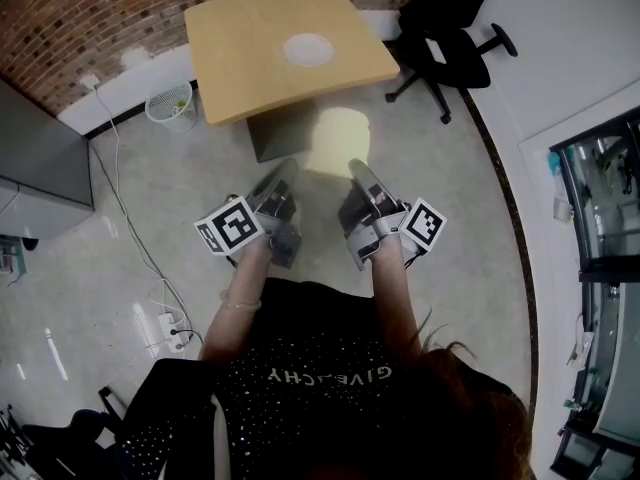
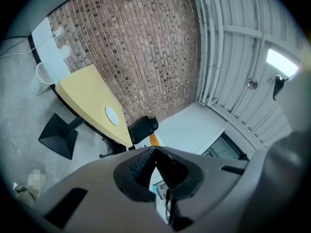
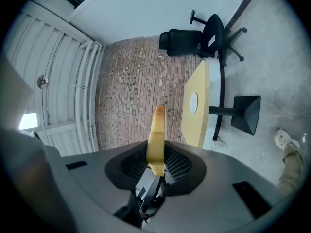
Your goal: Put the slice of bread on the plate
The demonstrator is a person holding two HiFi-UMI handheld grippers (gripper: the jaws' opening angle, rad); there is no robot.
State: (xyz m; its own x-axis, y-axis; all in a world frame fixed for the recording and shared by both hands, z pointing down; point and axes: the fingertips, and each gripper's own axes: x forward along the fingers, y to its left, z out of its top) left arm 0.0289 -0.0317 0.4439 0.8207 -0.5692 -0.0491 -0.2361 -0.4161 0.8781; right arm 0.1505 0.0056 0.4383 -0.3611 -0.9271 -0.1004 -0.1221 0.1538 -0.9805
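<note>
So we're standing on the floor (image 1: 470,218), a little way back from the bench (image 1: 250,63), holding one claw in each hand out in front of us.

The right claw (image 3: 156,154) is gripping the slice of bread (image 3: 156,130). Its jaws are sitting only a little way apart, pressing on the slice from both sides. In the right gripper view the bread is standing edge-on and sticking out past the tips, with a browner crust showing at the far end. From the head view it's showing its pale flat face, hanging over the floor just short of the bench's dark base.

The left claw (image 2: 155,148) isn't carrying anything. Its jaws are meeting at the tips with nothing sitting between them.

The plate (image 1: 308,49) is sitting on the far half of the bench, white and round, well apart from the bread. So the slice isn't resting on it yet.

Other stuff we're seeing: a brick wall (image 1: 100,8) running behind the bench, a black office chair (image 1: 450,28) parked off to the right, a white wire waste basket (image 1: 172,106) standing by the bench's left corner, and a power strip (image 1: 170,330) lying on the floor to our left with a cable (image 1: 125,218) trailing off toward the wall.
</note>
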